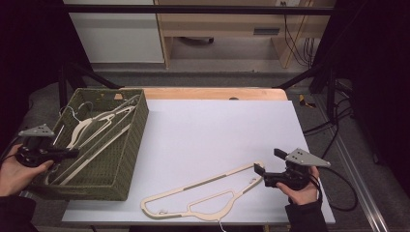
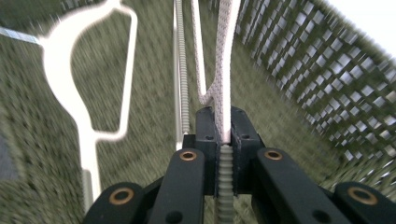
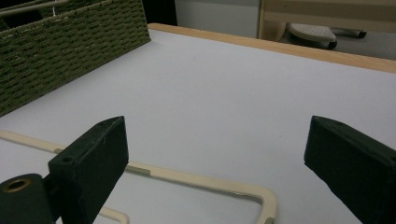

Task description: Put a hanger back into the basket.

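Clamped on a hanger (image 2: 223,70) inside the basket (image 1: 130,159): left gripper (image 2: 223,140). Spread wide above the desk hanger (image 1: 203,193): right gripper (image 1: 265,164). Probably next: lifting clear.

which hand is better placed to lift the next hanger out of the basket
Left. Its tongs are already shut on a hanger inside the green basket. The right tongs are open over the other hanger, which lies on the table.

Table (image 1: 217,125) w/ basket (image 1: 121,169), hanger (image 1: 203,193)
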A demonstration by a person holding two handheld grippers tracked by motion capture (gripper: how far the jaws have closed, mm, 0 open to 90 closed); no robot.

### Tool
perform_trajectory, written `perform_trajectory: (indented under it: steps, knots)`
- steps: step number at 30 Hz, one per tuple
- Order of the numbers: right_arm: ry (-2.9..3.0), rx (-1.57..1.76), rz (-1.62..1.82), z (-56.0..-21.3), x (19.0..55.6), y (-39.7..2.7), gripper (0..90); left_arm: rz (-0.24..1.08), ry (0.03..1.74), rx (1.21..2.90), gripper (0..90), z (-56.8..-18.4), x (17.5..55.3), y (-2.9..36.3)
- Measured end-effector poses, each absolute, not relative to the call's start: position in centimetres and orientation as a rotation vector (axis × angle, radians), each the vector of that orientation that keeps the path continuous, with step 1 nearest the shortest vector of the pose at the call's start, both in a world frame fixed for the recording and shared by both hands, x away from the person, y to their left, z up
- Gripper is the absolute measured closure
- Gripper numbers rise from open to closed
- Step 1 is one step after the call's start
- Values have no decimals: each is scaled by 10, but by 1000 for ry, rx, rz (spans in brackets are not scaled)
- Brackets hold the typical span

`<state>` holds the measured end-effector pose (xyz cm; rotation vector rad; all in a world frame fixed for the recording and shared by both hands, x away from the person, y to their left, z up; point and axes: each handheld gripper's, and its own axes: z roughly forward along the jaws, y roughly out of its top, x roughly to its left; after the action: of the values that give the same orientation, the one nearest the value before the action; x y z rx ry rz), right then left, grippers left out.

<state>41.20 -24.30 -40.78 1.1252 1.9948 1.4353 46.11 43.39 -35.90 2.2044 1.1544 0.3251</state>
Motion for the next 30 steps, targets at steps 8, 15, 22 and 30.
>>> perform_trajectory:
  steps: [8, 15, 22, 30]
  knots:
    - [1992, 1126, 1438, -408, 412, -243, 71, 230, 1200, 2196, 831, -377, 469, 435]
    - [1993, 1127, 1437, -408, 412, -243, 71, 327, 1359, 2178, 796, -386, 469, 445]
    - [2001, 1125, 1432, -409, 413, -241, 71, 504, 1442, 2077, 629, -378, 467, 452]
    - [2000, 1124, 1432, -409, 413, -241, 72, 535, 1537, 2081, 564, -381, 472, 453]
